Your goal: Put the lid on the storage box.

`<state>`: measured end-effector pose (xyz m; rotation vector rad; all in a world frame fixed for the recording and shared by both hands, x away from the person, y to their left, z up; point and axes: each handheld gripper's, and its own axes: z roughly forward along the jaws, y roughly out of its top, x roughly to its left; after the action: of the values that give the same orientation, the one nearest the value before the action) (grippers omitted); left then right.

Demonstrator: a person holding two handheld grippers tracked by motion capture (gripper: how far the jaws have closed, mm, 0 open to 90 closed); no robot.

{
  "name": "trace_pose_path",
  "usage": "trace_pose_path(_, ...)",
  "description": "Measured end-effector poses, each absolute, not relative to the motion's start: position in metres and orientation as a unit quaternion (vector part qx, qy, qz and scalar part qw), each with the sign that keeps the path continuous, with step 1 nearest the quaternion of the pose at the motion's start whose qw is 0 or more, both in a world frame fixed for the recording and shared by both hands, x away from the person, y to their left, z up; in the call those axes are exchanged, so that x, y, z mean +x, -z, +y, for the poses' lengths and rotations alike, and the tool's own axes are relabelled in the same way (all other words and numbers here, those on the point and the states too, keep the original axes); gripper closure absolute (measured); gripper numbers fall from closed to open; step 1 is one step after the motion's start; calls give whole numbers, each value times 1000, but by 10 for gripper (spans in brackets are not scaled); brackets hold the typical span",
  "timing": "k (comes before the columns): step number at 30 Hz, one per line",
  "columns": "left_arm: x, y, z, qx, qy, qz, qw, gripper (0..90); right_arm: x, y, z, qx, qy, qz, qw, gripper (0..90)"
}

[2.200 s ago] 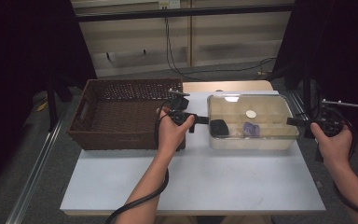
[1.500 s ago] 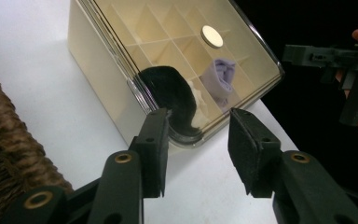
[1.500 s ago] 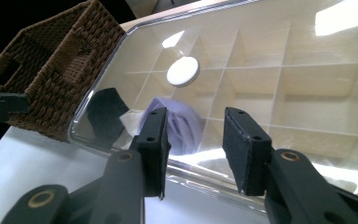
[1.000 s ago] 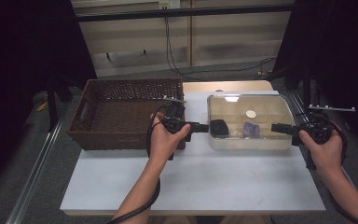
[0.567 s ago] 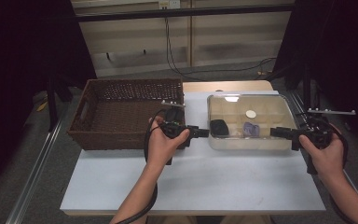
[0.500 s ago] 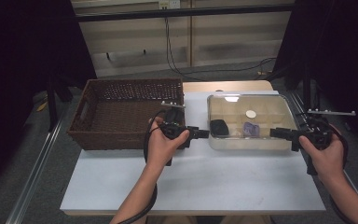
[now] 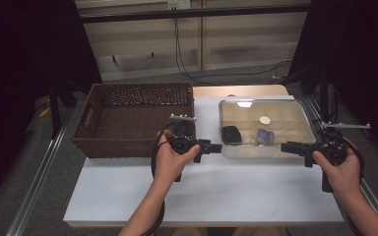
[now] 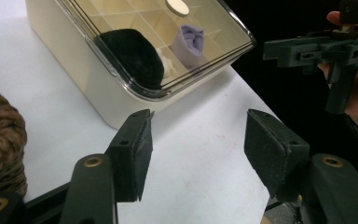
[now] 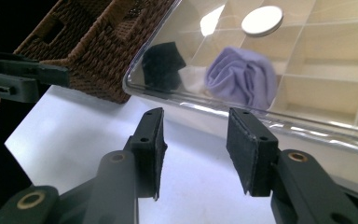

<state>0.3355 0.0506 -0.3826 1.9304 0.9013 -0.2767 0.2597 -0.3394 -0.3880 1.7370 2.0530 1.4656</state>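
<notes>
A clear box [image 7: 262,129] with a see-through lid was set on the white counter [image 7: 216,191], to the right of a brown basket [image 7: 133,118]. A black cloth [image 7: 230,133], a purple cloth [image 7: 265,135] and a small white disc [image 7: 265,119] were seen inside, under the lid. The lid was down, so it was judged that the box had to be opened before anything could be taken out.

The left gripper [image 7: 215,147] was held at the near left corner of the box, and the right gripper [image 7: 286,146] at the near right corner. Both were pointed in at the box, one from each side, most likely so that the lid could be lifted evenly by two hands.

The left fingers [image 8: 135,154] had just been opening and were parted, with nothing between them but bare counter. The right fingers [image 9: 249,149] were parted too, close to the lid's edge but not touching it. Nothing was held by either one.
</notes>
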Motion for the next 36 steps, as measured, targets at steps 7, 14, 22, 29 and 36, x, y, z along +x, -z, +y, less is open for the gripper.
trace_pose_path(7, 331, 389, 54, 792, 114, 368, 474, 416, 256, 394, -334, 560, -479, 675, 33, 598)
trace_pose_path(14, 327, 395, 59, 793, 113, 365, 473, 384, 254, 400, -327, 553, -482, 679, 25, 522)
trace_pose_path(22, 322, 407, 65, 799, 108, 358, 471, 266, 251, 412, -317, 533, -483, 695, 15, 389)
trace_pose_path(29, 320, 413, 71, 798, 98, 356, 476, 201, 249, 415, -309, 514, -487, 706, 9, 292)
trace_pose_path(36, 319, 421, 78, 803, 84, 356, 470, 147, 249, 420, -305, 508, -485, 711, 12, 241)
